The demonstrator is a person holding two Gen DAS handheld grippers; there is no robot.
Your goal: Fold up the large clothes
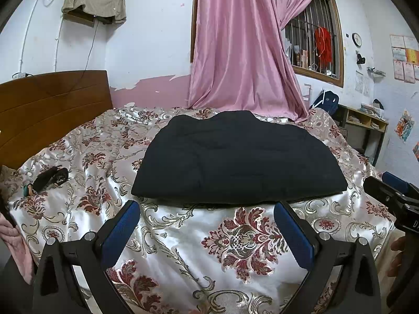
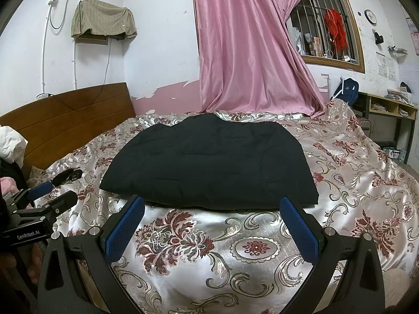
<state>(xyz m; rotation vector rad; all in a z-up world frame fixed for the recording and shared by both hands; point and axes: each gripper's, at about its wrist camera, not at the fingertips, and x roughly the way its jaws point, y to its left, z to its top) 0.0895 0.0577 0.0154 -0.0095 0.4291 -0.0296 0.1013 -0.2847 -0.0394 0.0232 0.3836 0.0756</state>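
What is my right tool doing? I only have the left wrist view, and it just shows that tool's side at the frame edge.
Observer: The right tool is open, with only the bedspread between its pads. It holds nothing.
Operator: Has it got any of the black garment?
Observer: No. Its tips line up with the near edge of the black garment, but no cloth is pinched. I cannot tell whether they touch it.
Operator: Is there anything by the headboard that I'm missing?
Observer: Yes, a white bundle lies against the near end of the headboard, outside your frame.
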